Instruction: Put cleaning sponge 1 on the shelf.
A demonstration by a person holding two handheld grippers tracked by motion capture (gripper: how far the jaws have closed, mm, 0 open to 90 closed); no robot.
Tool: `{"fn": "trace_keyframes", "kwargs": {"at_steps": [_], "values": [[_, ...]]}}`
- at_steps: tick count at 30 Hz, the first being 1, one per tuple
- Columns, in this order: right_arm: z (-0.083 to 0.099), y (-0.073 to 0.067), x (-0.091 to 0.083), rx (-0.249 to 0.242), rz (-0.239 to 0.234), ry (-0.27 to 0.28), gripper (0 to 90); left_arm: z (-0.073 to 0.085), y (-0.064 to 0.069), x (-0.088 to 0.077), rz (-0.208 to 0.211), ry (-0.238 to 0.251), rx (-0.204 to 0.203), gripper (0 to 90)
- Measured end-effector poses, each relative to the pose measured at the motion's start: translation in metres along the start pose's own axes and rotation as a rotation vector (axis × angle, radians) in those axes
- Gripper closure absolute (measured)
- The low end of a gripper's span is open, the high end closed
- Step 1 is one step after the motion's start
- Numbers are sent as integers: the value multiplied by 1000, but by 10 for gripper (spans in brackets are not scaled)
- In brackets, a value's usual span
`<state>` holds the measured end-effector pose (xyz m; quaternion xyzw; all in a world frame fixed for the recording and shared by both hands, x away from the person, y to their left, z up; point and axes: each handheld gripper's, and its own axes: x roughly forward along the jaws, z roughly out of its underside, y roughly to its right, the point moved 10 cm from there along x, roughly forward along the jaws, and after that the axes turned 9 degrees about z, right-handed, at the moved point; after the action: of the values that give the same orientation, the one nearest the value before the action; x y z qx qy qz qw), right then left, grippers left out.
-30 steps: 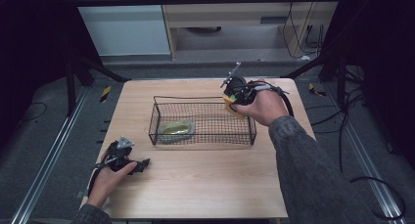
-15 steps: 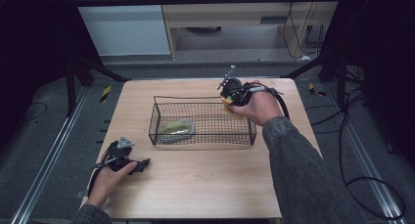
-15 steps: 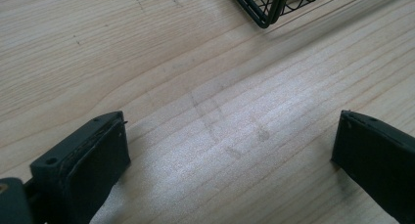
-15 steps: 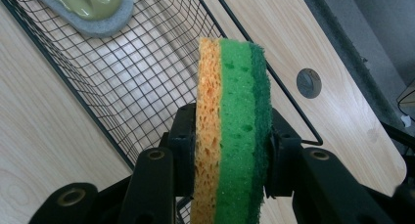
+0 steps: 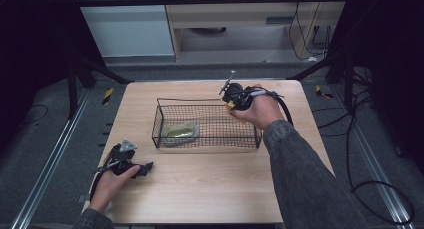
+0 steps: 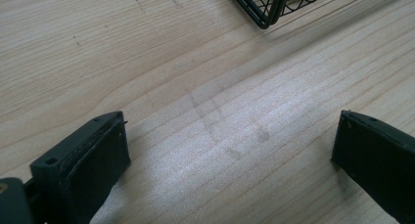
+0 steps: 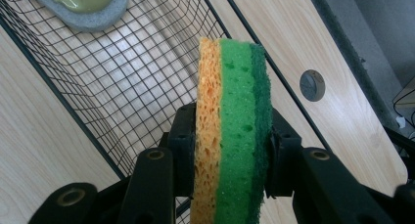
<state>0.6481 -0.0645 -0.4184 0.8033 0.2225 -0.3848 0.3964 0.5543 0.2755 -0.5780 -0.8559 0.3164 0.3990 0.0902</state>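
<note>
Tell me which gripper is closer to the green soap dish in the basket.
Left. The left gripper rests on the table just outside the basket, near the soap dish. The right gripper is at the basket's far right corner.

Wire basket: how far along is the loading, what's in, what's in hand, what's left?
Already in: a grey dish of green stuff lies at the left end of the wire basket. In hand: the right tongs are clamped on a layered sponge, held over the basket's far right part. Left, probably: lowering and releasing it. The left tongs rest open on the table, holding nothing.
</note>
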Motion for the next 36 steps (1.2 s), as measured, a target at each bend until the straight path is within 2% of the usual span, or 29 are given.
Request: {"fn": "trace_keyframes", "kwargs": {"at_steps": [12,28,36], "values": [[7,-3,13,-13,5,-29,634,0,0,0,0,2,-1,0],[21,-5,37,8,4,-75,629,-1,0,1,1,4,0,0],[25,-6,44,18,2,-87,626,-1,0,1,0,5,0,0]]}}
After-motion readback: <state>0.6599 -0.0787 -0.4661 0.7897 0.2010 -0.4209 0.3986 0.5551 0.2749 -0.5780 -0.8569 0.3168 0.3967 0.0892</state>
